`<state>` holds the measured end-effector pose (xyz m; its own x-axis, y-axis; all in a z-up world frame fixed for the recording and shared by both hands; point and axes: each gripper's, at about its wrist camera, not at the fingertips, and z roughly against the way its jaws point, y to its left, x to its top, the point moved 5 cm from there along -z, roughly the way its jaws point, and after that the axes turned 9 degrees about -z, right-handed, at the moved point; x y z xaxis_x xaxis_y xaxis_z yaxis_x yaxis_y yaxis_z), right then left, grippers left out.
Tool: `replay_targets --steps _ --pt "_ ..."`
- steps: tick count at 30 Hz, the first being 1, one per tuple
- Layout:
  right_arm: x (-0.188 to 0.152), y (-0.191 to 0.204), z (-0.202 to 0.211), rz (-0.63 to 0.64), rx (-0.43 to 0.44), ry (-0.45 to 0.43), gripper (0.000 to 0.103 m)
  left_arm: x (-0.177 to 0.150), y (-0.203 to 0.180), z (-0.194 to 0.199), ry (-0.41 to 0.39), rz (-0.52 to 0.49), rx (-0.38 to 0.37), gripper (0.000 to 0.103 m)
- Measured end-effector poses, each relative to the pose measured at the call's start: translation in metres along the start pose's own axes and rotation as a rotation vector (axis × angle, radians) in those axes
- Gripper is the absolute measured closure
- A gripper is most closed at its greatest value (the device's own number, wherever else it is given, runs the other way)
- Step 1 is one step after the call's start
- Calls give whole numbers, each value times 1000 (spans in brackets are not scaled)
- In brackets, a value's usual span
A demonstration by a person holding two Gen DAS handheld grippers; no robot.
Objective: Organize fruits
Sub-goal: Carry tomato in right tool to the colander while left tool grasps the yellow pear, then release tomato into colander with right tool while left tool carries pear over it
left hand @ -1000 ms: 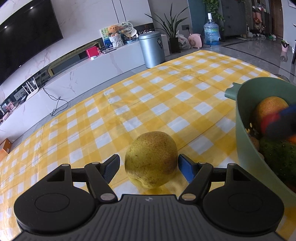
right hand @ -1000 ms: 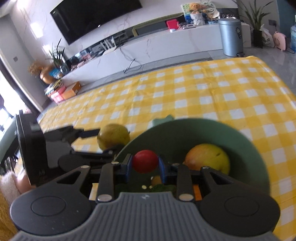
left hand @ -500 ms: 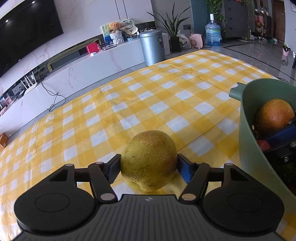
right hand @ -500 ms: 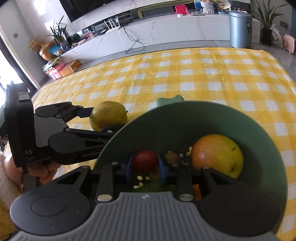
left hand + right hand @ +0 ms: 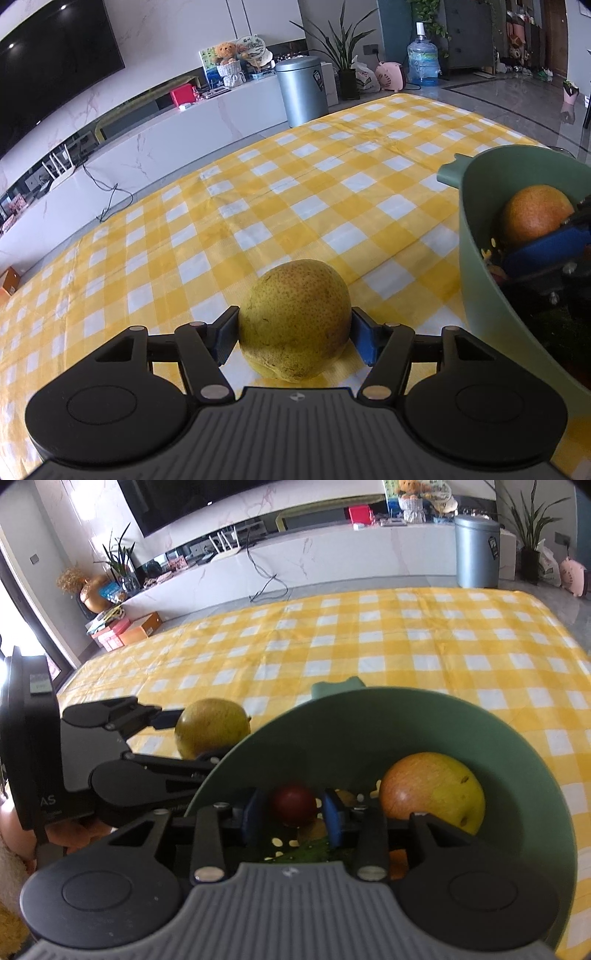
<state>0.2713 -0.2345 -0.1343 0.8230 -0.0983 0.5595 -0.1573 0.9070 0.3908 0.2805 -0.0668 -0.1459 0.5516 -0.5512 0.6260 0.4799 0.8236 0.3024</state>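
Left gripper [image 5: 294,334] has just been closing; its blue pads now press both flanks of the yellow-green pear [image 5: 295,319], which sits on the yellow checked tablecloth [image 5: 295,192] right between the fingers, so it is clamped on the pear. Just right of that gripper stands the green bowl [image 5: 480,295], apart from the pear. Right gripper [image 5: 293,814] reaches down inside the bowl, and its jaws have just been opening: the small dark red fruit [image 5: 294,804] sits between the blue pads with slim gaps on both sides, so the grip is released. Right of that gripper's fingers an orange-yellow fruit [image 5: 432,792] lies in the bowl; something green lies under the fingers, too hidden to name. A hand [image 5: 55,836] holds the left tool.
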Motion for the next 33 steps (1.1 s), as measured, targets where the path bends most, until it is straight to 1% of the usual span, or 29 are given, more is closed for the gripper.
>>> replay_targets --steps 2,4,8,11,15,20,21,23,25,26,30,33 --pt "-1 -1 4 -10 -4 -20 65 -2 -1 5 8 6 14 31" --pt "0 -3 9 -28 -2 -46 61 -5 0 12 16 26 18 31" --pt "0 -4 21 -49 3 -104 61 -6 2 31 21 62 33 31" --pt "-3 -2 33 -51 2 -158 60 -4 1 50 5 72 50 31" --pt "-6 1 52 -58 4 -238 49 0 0 78 -11 97 64 31" --pt "-22 2 83 -99 -2 -327 39 7 -6 113 -35 117 70 31" --pt "-26 0 90 -109 -13 -346 37 9 -9 120 -37 118 69 31" --pt "-34 -3 106 -130 -36 -380 36 15 -15 133 -46 115 67 31" --pt "-41 -10 122 -160 -81 -410 33 21 -23 145 -59 115 54 31" --pt "-46 -14 130 -173 -120 -424 33 25 -27 151 -67 117 42 31" --pt "-61 -30 155 -191 -235 -456 33 42 -47 165 -93 125 -42 31" --pt "-66 -51 171 -266 -292 -485 33 55 -66 165 -99 122 -106 31"
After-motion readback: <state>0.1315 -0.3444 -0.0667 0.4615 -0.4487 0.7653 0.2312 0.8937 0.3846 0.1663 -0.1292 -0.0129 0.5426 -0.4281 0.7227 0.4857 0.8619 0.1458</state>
